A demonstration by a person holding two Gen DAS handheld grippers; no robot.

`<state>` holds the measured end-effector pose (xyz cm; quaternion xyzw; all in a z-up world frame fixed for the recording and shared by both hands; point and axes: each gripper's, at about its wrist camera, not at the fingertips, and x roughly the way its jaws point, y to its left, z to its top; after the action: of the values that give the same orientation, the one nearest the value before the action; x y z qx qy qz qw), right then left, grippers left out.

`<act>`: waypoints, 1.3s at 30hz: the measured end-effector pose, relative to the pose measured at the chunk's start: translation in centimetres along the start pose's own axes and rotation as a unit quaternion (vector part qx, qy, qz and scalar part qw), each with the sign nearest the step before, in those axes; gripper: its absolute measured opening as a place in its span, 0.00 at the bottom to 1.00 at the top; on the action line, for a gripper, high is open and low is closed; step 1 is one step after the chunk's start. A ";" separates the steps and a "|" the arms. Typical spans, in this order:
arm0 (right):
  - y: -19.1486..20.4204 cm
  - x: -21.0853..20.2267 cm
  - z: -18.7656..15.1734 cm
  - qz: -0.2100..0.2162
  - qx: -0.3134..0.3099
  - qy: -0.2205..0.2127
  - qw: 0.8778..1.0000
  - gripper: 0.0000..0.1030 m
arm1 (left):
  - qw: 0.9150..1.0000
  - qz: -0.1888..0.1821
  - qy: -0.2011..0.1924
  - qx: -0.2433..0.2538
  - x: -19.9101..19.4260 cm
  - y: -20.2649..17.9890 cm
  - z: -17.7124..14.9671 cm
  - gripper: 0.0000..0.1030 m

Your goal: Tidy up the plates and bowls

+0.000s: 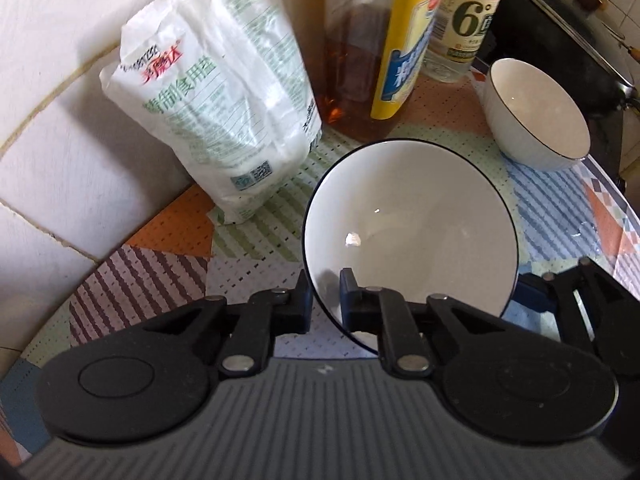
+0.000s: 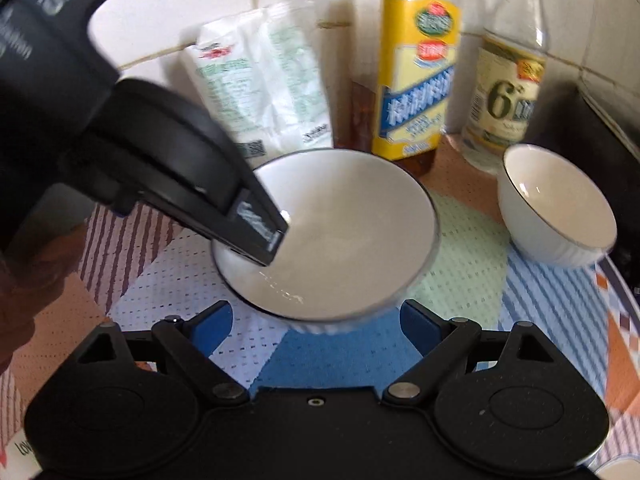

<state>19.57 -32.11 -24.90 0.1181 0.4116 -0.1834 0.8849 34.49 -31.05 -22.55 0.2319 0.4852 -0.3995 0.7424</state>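
Note:
A wide white bowl with a dark rim [image 1: 412, 228] [image 2: 344, 220] sits on the patterned mat. My left gripper [image 1: 325, 300] [image 2: 266, 246] is shut on the bowl's near-left rim, with one finger inside and one outside. In the right wrist view my right gripper [image 2: 316, 320] is open, its blue pads standing wide on either side of the bowl's near edge and not touching it. One of its fingers [image 1: 530, 284] shows at the bowl's right in the left wrist view. A smaller, deeper white bowl [image 1: 536, 116] [image 2: 560, 208] stands upright to the right, apart from both grippers.
Against the tiled wall behind the bowls stand a white salt bag [image 1: 224, 104] [image 2: 260, 84], a yellow-labelled bottle of amber liquid [image 1: 404, 48] [image 2: 416, 80] and a clear vinegar bottle [image 1: 468, 20] [image 2: 508, 96]. A black pan or stove [image 1: 560, 28] fills the far right. The counter edge [image 1: 628, 216] curves at right.

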 end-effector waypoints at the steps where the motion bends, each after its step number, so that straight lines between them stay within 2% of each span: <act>1: -0.2 0.0 0.0 0.002 0.003 -0.001 1.000 0.90 | 1.000 0.000 0.004 -0.002 0.0 0.0 0.0 0.12; 3: -0.6 -0.4 -0.2 0.008 0.019 -0.013 1.000 0.87 | 1.000 0.005 0.010 -0.005 -0.2 0.1 -0.3 0.12; 6: -0.5 -0.9 -0.3 0.021 0.026 -0.012 0.999 0.86 | 1.000 0.013 0.010 -0.002 -0.9 0.0 -1.0 0.12; 13: 1.6 -2.5 -0.9 0.032 0.004 -0.019 0.999 0.86 | 0.999 0.031 0.004 -0.013 -3.7 1.2 -3.0 0.12; 17: 3.3 -3.5 -0.9 0.041 -0.038 -0.025 0.998 0.87 | 0.999 0.034 -0.002 -0.035 -5.3 2.9 -4.1 0.14; 24: 6.9 -4.9 -0.7 0.063 -0.064 -0.029 0.996 0.87 | 0.996 0.065 -0.004 -0.064 -7.2 5.7 -7.1 0.14; 28: 8.9 -5.1 -1.1 0.082 -0.074 -0.029 0.993 0.87 | 0.994 0.066 -0.003 -0.091 -7.5 7.5 -8.5 0.14; 31: 9.9 -4.8 -1.2 0.089 -0.076 -0.027 0.993 0.87 | 0.993 0.069 -0.006 -0.093 -7.0 8.4 -9.0 0.14; 36: 11.1 -3.1 -0.8 0.083 -0.090 -0.009 0.992 0.87 | 0.992 0.078 -0.005 -0.096 -5.7 9.0 -9.4 0.14; 39: 11.7 -2.9 -0.9 0.078 -0.111 -0.017 0.991 0.87 | 0.991 0.079 0.001 -0.109 -5.4 9.3 -9.4 0.14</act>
<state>22.14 -20.51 -22.57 0.0481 0.4038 -0.0689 0.9110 35.95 -16.80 -22.04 0.1872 0.5067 -0.2843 0.7921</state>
